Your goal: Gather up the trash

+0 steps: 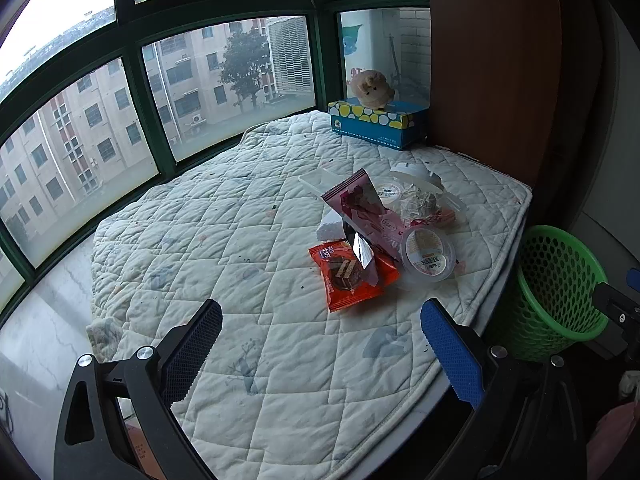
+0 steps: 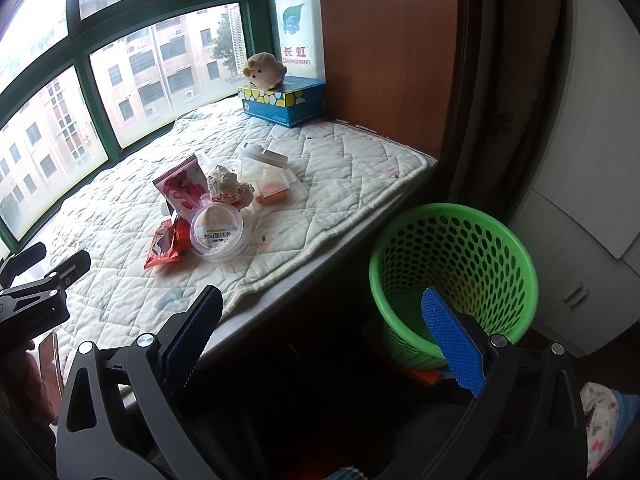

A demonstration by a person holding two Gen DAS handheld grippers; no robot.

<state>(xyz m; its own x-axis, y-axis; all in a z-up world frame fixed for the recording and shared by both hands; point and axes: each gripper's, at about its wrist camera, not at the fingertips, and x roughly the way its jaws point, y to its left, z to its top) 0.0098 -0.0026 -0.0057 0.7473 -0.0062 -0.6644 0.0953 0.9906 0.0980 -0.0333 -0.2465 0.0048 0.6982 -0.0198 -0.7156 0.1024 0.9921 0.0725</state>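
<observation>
The left claw (image 1: 320, 344) hangs spread wide and empty over the quilted mat (image 1: 224, 240) on the window ledge, short of the trash heap. The right claw (image 2: 320, 332) is likewise spread and empty, above the ledge's edge and the green basket (image 2: 452, 220) standing on the floor beside it. The heap holds an orange snack wrapper (image 1: 352, 276), a pink wrapper (image 1: 368, 208), a round plastic cup (image 1: 428, 256) and crumpled paper (image 2: 230, 186). Farther back, a plush toy (image 1: 372, 88) sits on a blue tissue box (image 1: 380, 124).

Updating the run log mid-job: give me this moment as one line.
left gripper: open, empty, over quilted pad | right gripper: open, empty | trash pile: on pad, untouched | green basket: beside ledge
</observation>
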